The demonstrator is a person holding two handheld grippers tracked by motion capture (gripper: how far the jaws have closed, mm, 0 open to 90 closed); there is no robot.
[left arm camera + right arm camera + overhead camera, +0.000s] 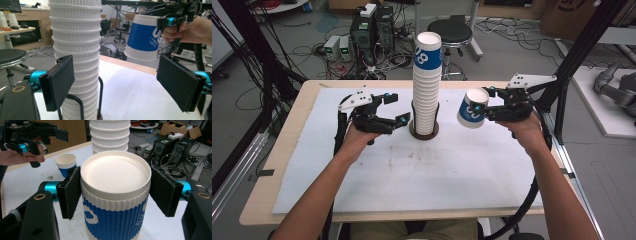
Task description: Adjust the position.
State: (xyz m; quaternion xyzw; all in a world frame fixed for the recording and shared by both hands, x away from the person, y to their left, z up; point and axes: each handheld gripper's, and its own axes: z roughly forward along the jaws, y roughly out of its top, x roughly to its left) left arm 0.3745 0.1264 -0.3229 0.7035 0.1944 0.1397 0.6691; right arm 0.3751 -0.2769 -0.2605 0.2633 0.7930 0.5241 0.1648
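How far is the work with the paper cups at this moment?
Done: one loose cup stands on the table. In hand: the right gripper is shut on an upside-down cup beside the stack, the left gripper open near its base. Left, probably: the rest of the stack.

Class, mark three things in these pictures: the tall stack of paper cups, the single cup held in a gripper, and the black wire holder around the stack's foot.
stack of cups (427, 80), high view, ribbed middle.
single cup (115, 218), right gripper view, blue band.
wire holder (100, 92), left gripper view, upright rod.
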